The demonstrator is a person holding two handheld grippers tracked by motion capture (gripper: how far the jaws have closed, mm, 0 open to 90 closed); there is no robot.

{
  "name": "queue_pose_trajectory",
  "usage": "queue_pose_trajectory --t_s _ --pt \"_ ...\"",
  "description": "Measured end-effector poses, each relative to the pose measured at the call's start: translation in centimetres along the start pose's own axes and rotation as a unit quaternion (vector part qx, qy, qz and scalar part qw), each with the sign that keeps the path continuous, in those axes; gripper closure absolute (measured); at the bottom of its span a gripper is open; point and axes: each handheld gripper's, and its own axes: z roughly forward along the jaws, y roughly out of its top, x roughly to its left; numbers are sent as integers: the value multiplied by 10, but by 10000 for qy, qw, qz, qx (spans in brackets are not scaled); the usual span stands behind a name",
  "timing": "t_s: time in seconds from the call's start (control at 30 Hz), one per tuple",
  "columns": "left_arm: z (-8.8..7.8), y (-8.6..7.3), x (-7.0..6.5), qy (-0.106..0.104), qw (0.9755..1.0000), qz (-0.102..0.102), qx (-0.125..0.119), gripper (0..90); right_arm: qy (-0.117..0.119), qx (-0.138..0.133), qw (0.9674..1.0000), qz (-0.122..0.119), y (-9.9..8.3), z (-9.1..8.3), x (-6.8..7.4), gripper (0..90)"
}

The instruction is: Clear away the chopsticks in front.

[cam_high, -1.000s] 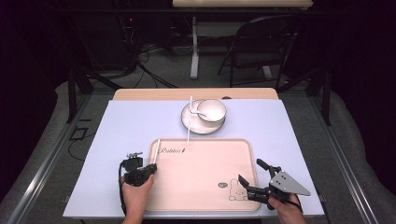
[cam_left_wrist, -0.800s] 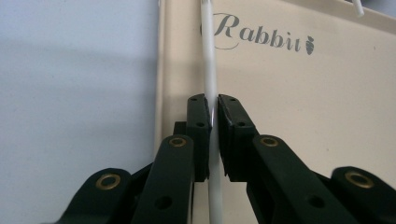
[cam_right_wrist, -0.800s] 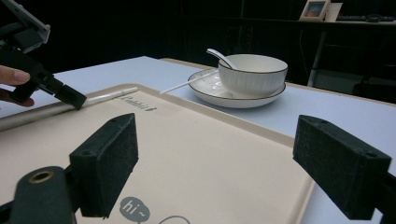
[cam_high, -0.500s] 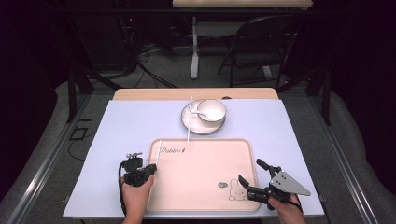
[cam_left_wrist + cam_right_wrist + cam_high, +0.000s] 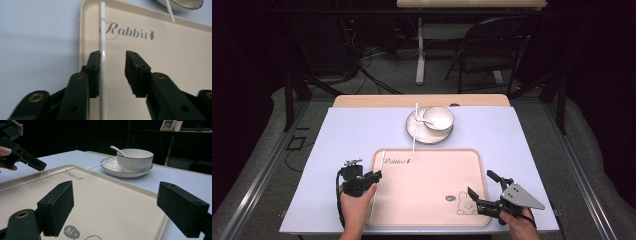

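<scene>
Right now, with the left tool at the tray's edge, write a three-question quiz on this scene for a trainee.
1. True or false: the bowl stands on the tray.
2. What lies between the jaws of the left tool? A) a spoon B) a white stick C) nothing
3. Fill in: the word printed on the tray is ____.

Key
1. False: it stands on the plate, beyond the tray.
2. B: the stick runs along the tray's left edge, beside one jaw. The jaws have just been opening and stand apart round it.
3. Rabbit.
</scene>
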Motion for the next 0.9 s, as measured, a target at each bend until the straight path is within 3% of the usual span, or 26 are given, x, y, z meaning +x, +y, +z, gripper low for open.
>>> queue_pose_trajectory --t_s 0.13,0.2,0.37,0.47,0.53,0.63,0.9 --pt "-3 8 -3 -74 9999 103 26 491 -11 2 10000 5 0 0 0 133" --pt "-4 11 -3 48 9993 368 -102 443 -14 3 10000 4 0 0 0 133" --pt "-3 19 -2 222 9964 754 -310 387 -13 2 10000 -2 0 0 0 133" --pt "-1 25 -2 259 9961 810 -228 386 -13 8 10000 0 0 0 -1 133" --pt "0 29 -5 441 9953 841 -178 383 -14 18 10000 2 0 0 -1 133" --pt "2 37 -7 396 9958 819 -12 383 -20 14 10000 -25 0 0 0 133" --pt "7 58 -10 364 9949 935 101 345 -27 53 10000 0 -1 1 0 133"
